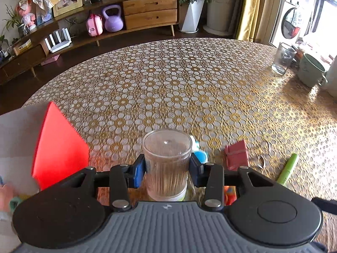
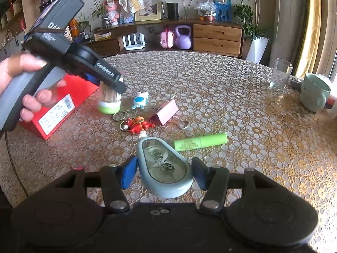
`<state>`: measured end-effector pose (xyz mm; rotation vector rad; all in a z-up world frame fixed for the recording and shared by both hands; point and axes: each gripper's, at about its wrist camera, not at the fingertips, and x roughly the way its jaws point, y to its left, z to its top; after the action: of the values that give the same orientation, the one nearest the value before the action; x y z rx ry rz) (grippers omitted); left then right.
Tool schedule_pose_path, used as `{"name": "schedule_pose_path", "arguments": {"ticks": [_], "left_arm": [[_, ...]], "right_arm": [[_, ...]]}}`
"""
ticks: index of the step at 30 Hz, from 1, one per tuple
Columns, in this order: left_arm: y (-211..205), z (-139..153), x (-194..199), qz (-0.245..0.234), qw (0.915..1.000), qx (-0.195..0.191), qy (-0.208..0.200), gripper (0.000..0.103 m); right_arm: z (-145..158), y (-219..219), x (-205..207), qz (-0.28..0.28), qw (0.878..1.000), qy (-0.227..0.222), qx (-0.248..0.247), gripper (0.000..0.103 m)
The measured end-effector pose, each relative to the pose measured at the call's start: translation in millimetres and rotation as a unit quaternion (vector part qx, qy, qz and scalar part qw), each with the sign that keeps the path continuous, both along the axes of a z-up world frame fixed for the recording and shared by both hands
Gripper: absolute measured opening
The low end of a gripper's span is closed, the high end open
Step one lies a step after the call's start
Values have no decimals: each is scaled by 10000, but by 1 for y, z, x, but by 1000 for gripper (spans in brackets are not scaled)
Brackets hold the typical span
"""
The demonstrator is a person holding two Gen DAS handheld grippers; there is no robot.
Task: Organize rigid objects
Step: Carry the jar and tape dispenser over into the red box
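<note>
A clear jar of toothpicks [image 1: 167,160] with a green base stands upright between the blue pads of my left gripper [image 1: 167,169], which is shut on it. The right wrist view shows the same jar [image 2: 109,101] held by the left gripper [image 2: 110,84] beside an open red box [image 2: 61,105], with a hand around the handle. My right gripper [image 2: 165,174] is shut on a grey-blue correction tape dispenser [image 2: 166,168], nose pointing away, over the patterned tablecloth [image 2: 210,97].
On the cloth lie a green marker [image 2: 201,141], a pink folded case [image 2: 165,111], a red crab keychain [image 2: 138,124] and a blue-white turtle toy [image 2: 140,101]. A glass [image 2: 281,77] and a green mug [image 2: 313,92] stand far right.
</note>
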<state>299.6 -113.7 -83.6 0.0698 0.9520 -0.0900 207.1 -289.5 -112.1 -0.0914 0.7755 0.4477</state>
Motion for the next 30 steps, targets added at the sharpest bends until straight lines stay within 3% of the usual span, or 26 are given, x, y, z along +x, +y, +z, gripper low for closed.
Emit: {"name": "schedule_pose_path", "arguments": {"ticks": [15,30], "left_arm": [[40,48,-46,-199,9989,-410,-142,42],[98,104,-99,-208,9971,-576,-458,42]], "right_arm": [[45,15,-40,-144,9993,-332,137,56],[103,76,-59,126,9976,-678,105,56]]}}
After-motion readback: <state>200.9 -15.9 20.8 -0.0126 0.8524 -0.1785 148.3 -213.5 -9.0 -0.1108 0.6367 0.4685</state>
